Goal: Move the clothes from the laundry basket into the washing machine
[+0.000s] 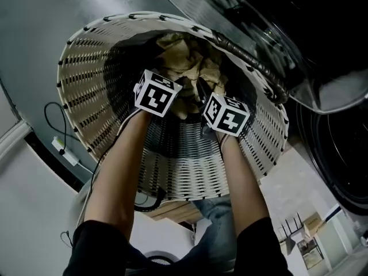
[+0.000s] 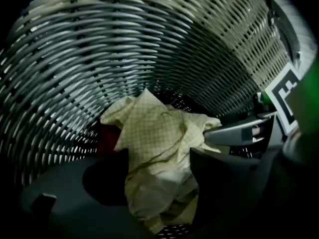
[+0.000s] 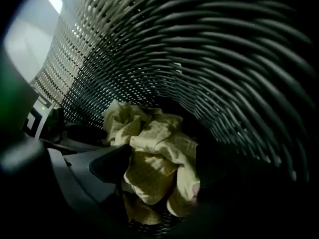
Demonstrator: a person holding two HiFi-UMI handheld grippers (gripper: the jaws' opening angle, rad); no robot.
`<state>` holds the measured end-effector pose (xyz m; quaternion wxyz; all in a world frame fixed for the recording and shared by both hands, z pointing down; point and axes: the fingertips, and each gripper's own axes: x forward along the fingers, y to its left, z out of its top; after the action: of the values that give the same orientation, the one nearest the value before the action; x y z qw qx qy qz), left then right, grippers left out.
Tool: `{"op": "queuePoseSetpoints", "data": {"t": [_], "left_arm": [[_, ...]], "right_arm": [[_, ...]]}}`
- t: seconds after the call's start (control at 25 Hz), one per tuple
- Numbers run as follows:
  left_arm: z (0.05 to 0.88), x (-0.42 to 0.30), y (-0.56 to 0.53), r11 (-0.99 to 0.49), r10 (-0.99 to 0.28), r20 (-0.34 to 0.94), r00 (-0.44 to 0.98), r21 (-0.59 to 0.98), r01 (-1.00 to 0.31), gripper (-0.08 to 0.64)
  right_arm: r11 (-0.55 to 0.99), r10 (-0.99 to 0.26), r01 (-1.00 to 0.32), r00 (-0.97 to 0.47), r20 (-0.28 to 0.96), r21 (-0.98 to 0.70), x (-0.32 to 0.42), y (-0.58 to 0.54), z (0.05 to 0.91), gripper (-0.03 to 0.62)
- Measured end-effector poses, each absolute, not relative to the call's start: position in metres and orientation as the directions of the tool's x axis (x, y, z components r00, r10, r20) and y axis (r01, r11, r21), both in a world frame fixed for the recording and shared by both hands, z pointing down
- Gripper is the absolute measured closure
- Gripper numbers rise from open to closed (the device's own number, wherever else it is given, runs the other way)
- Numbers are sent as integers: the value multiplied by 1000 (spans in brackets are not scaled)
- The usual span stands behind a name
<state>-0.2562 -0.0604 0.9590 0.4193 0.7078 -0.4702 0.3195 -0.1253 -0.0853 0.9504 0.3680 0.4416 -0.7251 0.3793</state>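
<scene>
Both of my grippers reach down into a white-and-black wicker laundry basket (image 1: 86, 68); in the head view their marker cubes (image 1: 156, 92) (image 1: 227, 114) sit side by side. A crumpled pale-yellow checked cloth (image 1: 184, 56) lies at the basket's bottom. My left gripper (image 2: 154, 158) is open, its dark jaws standing wide on either side of the cloth (image 2: 149, 133) without pressing it. My right gripper (image 3: 164, 166) is also open, with the same cloth (image 3: 154, 153) bunched between its jaws. Each gripper shows at the edge of the other's view.
A dark red garment (image 2: 105, 139) peeks out beside the yellow cloth. The washing machine's open glass door (image 1: 270, 45) and dark drum opening (image 1: 345, 165) lie right of the basket. A cable with a plug (image 1: 60, 145) lies on the floor at left.
</scene>
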Motion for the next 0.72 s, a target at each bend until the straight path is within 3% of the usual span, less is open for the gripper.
{"op": "queuePoseSetpoints", "data": {"t": [0.36, 0.44, 0.48, 0.56, 0.72], "left_arm": [[1009, -254, -63, -239, -350, 871, 345, 273, -932, 174], [1014, -256, -62, -235, -341, 874, 346, 277, -932, 236], [1015, -256, -61, -231, -336, 873, 352, 286, -930, 339], [1014, -251, -60, -222, -338, 862, 378, 318, -922, 488], [995, -239, -56, -206, -347, 839, 419, 367, -907, 515]], "right_arm": [[367, -343, -905, -348, 873, -216, -135, -94, 1000, 140], [379, -326, -895, -367, 871, -235, -139, -94, 1009, 145], [380, -315, -891, -377, 871, -248, -141, -93, 1012, 152], [379, -293, -885, -390, 873, -269, -143, -92, 1012, 212], [415, -277, -880, -365, 889, -232, -147, -83, 994, 424]]}}
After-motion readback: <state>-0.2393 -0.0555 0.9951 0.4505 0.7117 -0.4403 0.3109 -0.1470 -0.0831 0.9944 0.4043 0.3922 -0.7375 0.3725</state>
